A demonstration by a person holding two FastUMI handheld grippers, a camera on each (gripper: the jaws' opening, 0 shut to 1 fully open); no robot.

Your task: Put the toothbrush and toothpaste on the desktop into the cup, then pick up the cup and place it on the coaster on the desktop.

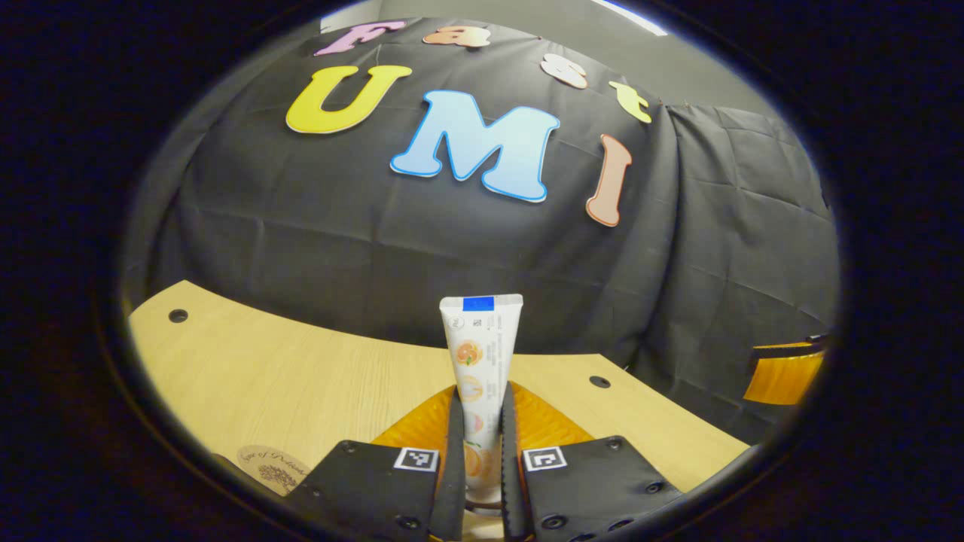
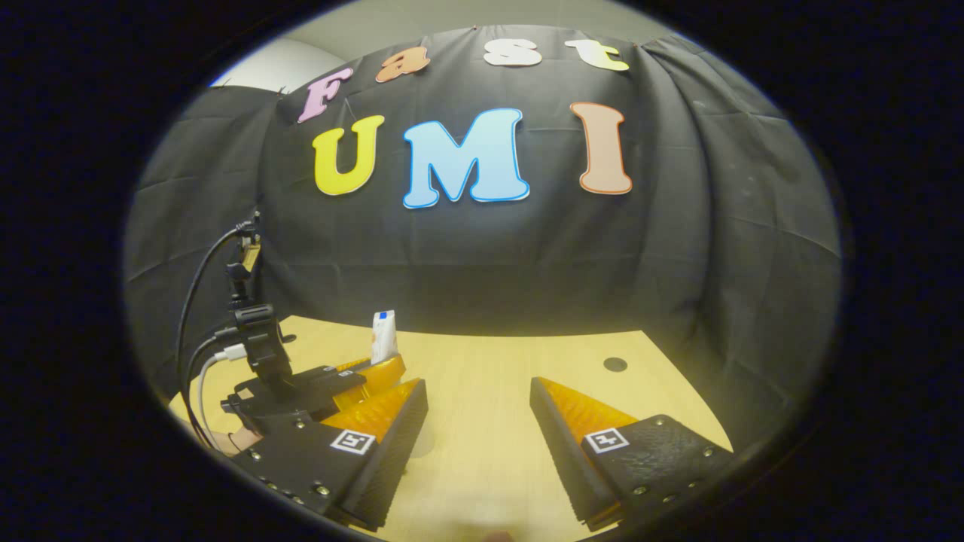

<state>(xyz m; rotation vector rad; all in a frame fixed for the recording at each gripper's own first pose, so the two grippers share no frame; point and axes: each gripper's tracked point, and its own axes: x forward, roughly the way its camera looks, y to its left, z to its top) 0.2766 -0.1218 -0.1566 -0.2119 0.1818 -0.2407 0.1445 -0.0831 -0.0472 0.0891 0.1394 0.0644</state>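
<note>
A white toothpaste tube (image 1: 482,361) with orange fruit pictures and a blue mark at its top stands upright between my left gripper's fingers. My left gripper (image 1: 480,410) is shut on the tube, above the wooden desktop (image 1: 286,376). A round cork coaster (image 1: 271,467) lies at the lower left of the left gripper view. In the right gripper view, my right gripper (image 2: 478,395) is open over the desktop (image 2: 482,452) with nothing between its fingers. The left gripper (image 2: 369,373) with the toothpaste tube (image 2: 383,336) appears to its left there.
Round holes (image 1: 178,315) (image 1: 599,382) dot the desktop near its far edge, and another hole (image 2: 614,364) lies right of my right gripper. Cables (image 2: 203,354) run from the left gripper's camera mount. Black cloth walls close the back and sides.
</note>
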